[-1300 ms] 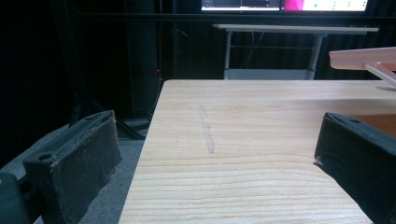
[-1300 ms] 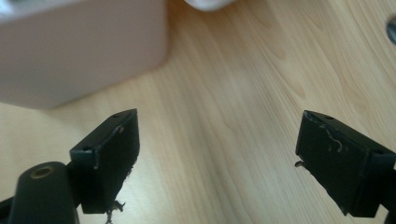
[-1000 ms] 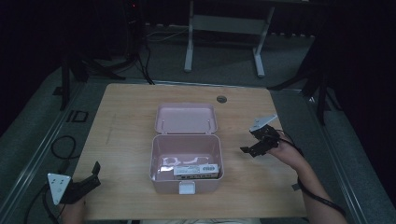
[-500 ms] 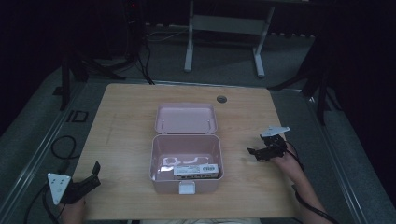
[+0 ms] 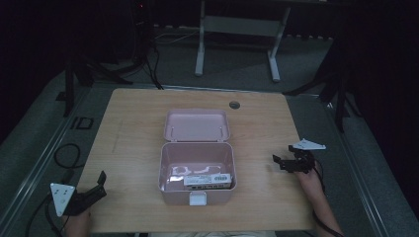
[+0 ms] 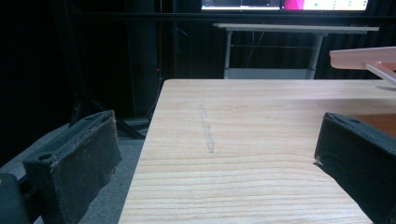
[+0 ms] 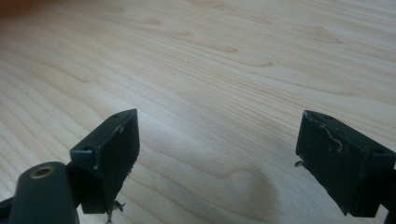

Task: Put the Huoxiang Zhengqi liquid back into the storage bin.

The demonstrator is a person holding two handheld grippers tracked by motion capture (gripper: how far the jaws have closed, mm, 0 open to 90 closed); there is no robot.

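Fingers spread on both grippers – left gripper (image 5: pixel 99 185), right gripper (image 5: pixel 277 161) – flanking open pink box (image 5: pixel 196 170).

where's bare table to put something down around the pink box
Wide bare wood lies left of the box, up to the left gripper. A narrower strip lies between the box and the right gripper. Behind the open lid, the strip to the grommet is tight.

A wooden table (image 5: pixel 133 118) stands on a grey floor (image 5: pixel 44 148). A round grommet hole (image 5: pixel 234 104) sits near the table's far edge. Beyond it stands a white desk frame (image 5: pixel 237 29); black cables (image 5: pixel 64 158) lie off the left edge.
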